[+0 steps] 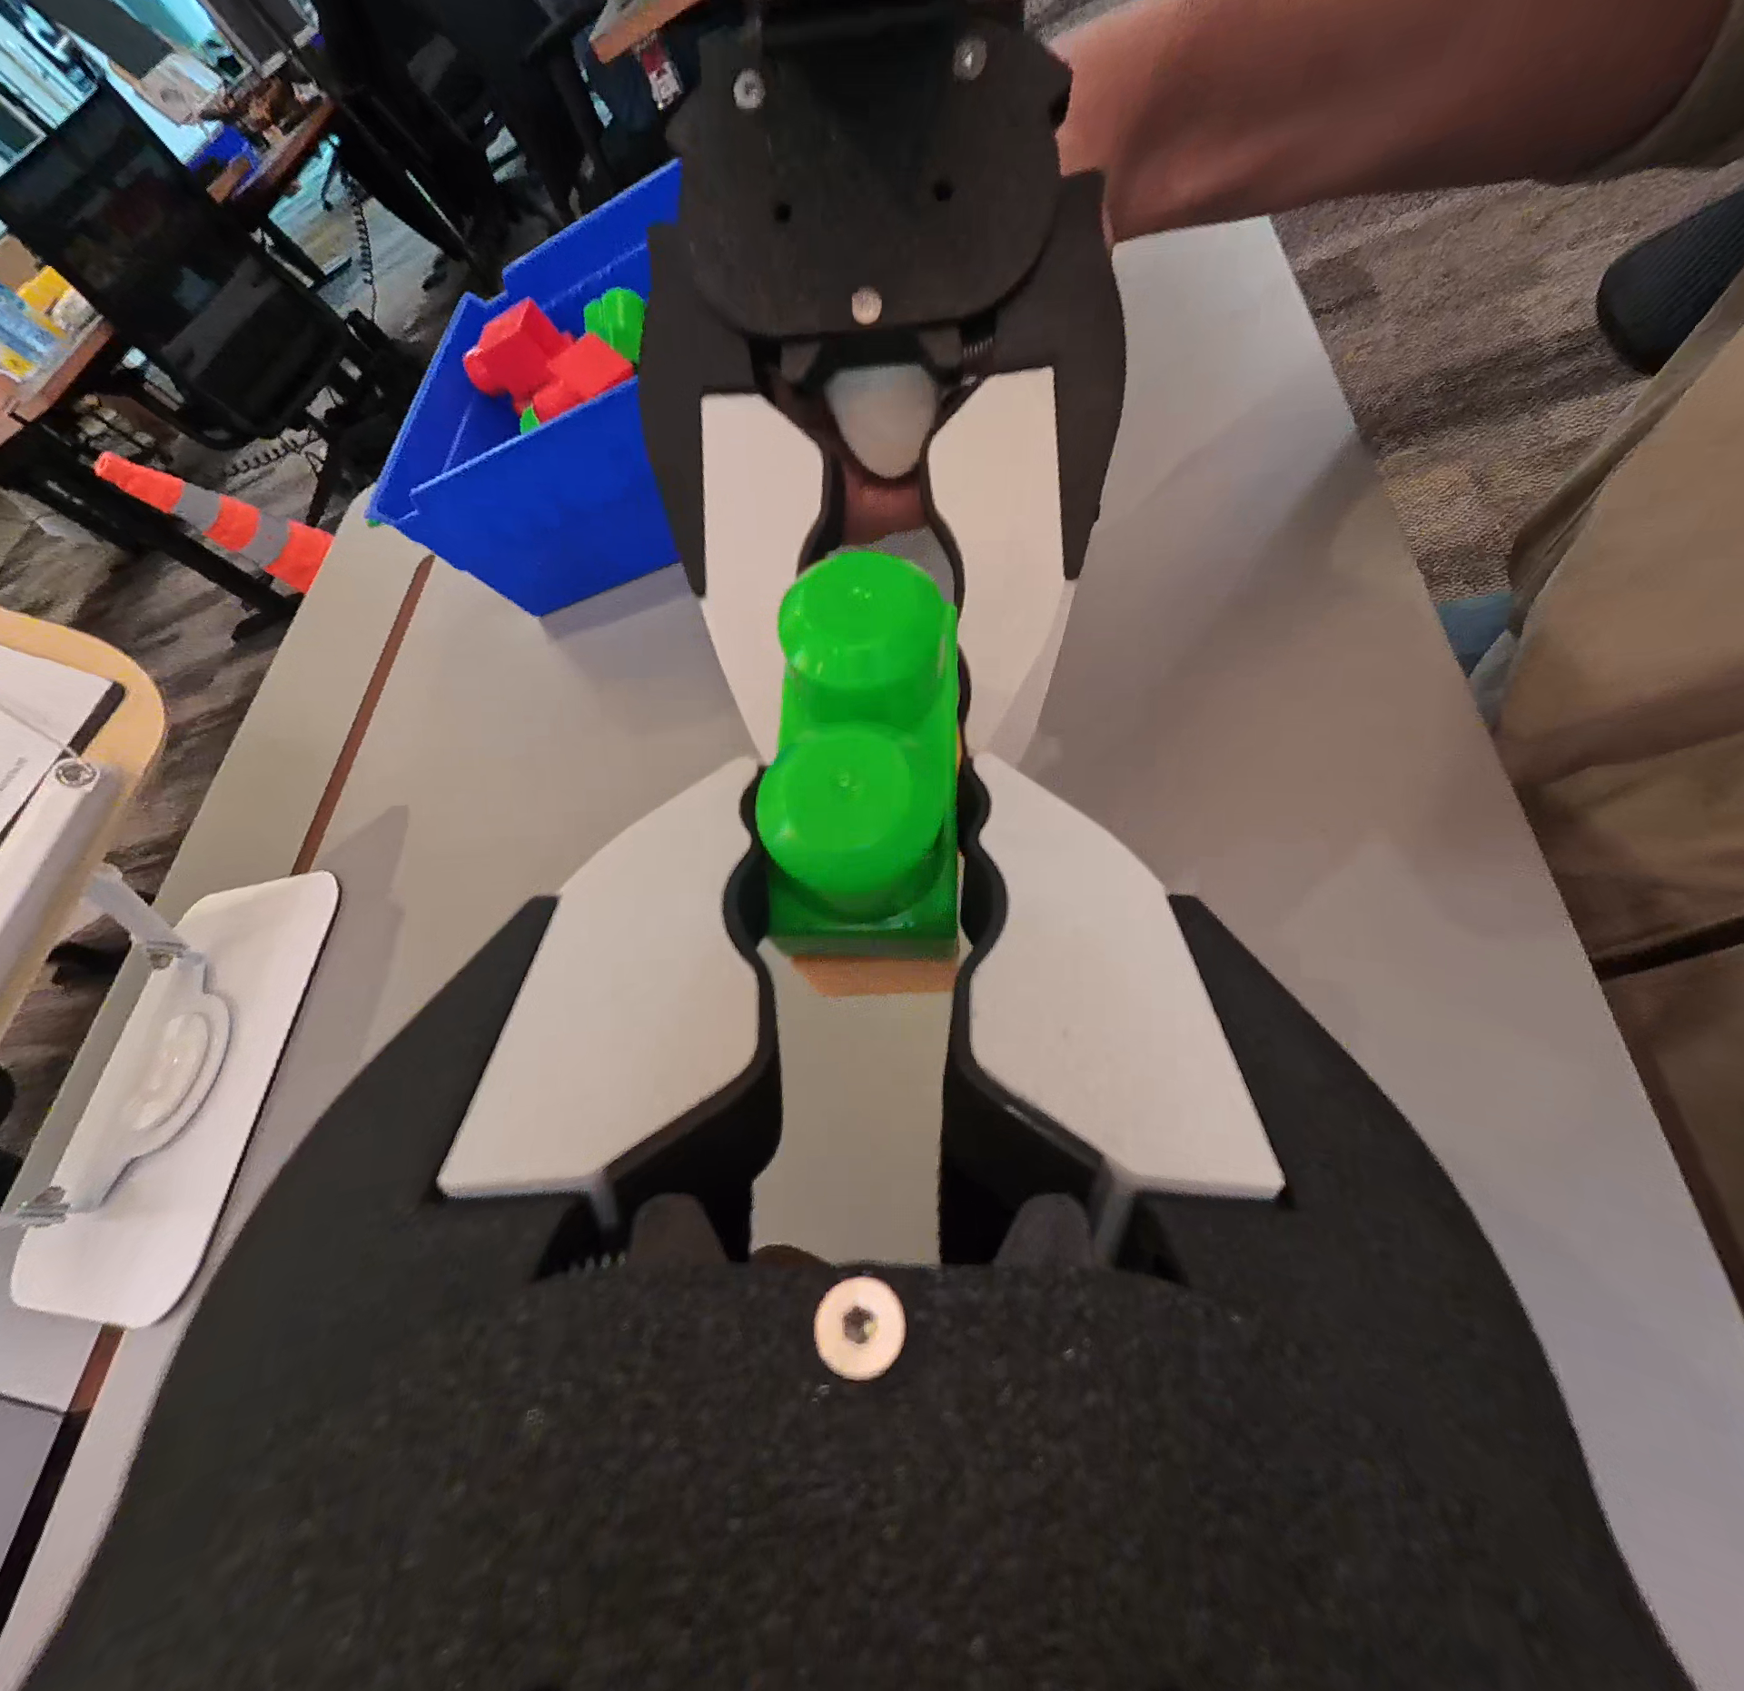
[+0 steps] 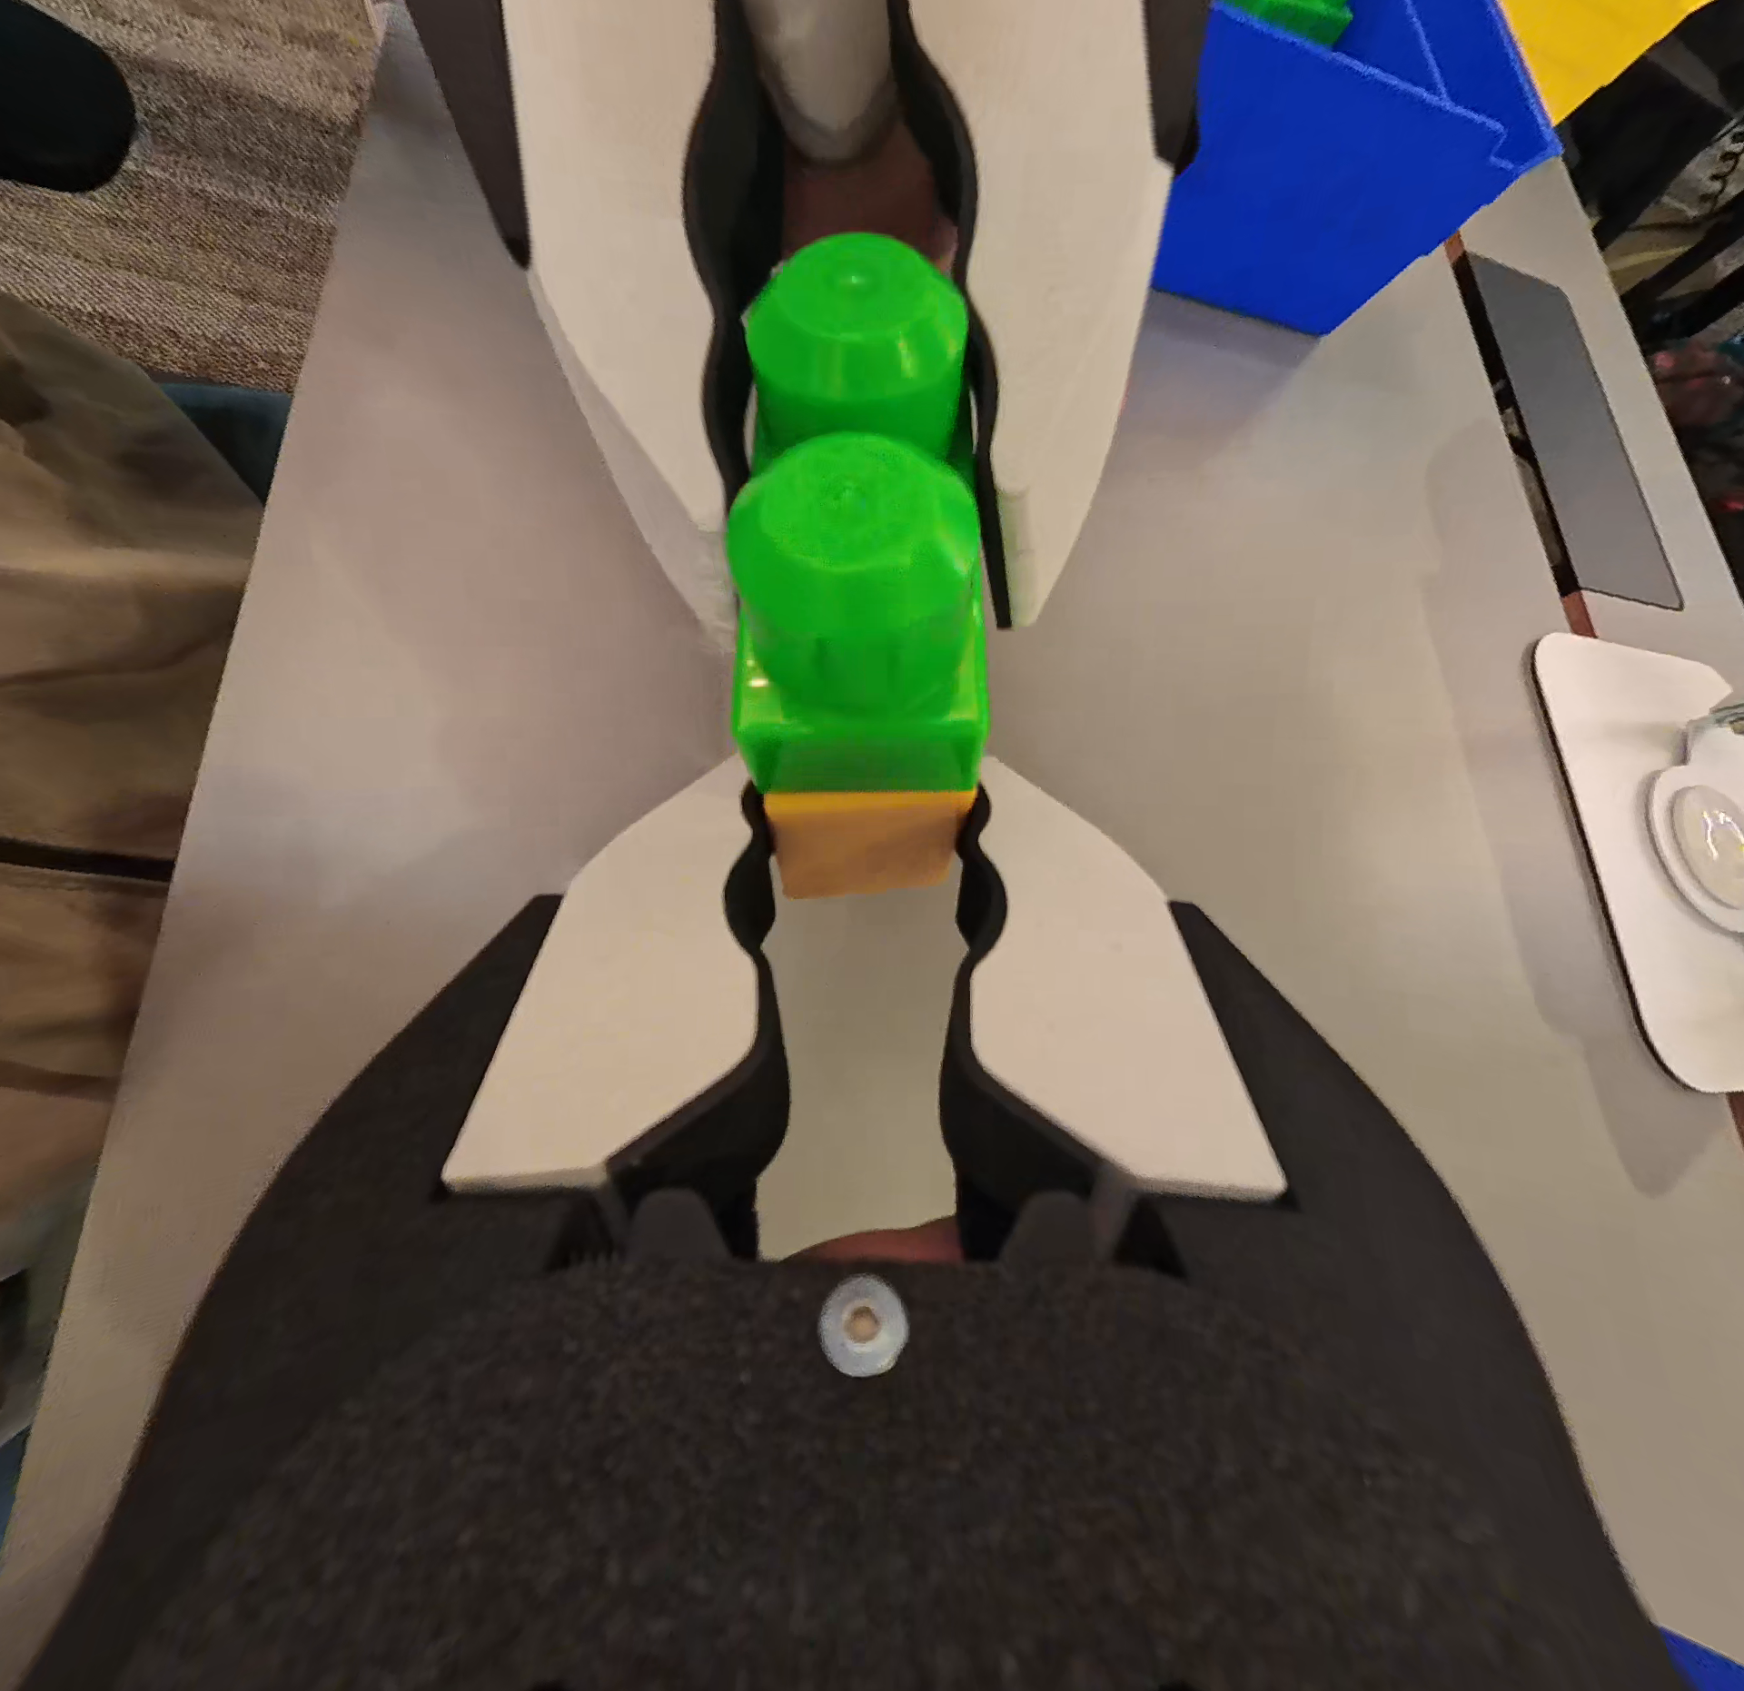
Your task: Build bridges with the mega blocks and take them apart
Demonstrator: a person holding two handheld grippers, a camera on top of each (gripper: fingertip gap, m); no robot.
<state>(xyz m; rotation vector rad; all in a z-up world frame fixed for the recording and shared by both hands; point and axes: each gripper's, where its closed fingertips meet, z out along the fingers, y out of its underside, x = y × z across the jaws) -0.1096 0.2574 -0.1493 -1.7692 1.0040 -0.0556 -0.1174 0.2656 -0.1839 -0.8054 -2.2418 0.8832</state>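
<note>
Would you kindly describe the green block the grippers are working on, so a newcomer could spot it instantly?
On the pale table, beside the blue bin, the two grippers meet nose to nose. Between them stands a green block with two round studs, stacked on a tan-yellow block. Unlike the loose blocks in the bin, it sits stacked and held.

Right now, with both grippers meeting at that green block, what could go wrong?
1. The left gripper clamps the green block, the right gripper the yellow block beneath; a skewed pull could fling one.
2. Fingertips nearly meet and may collide.
3. The blue bin sits close.
</note>
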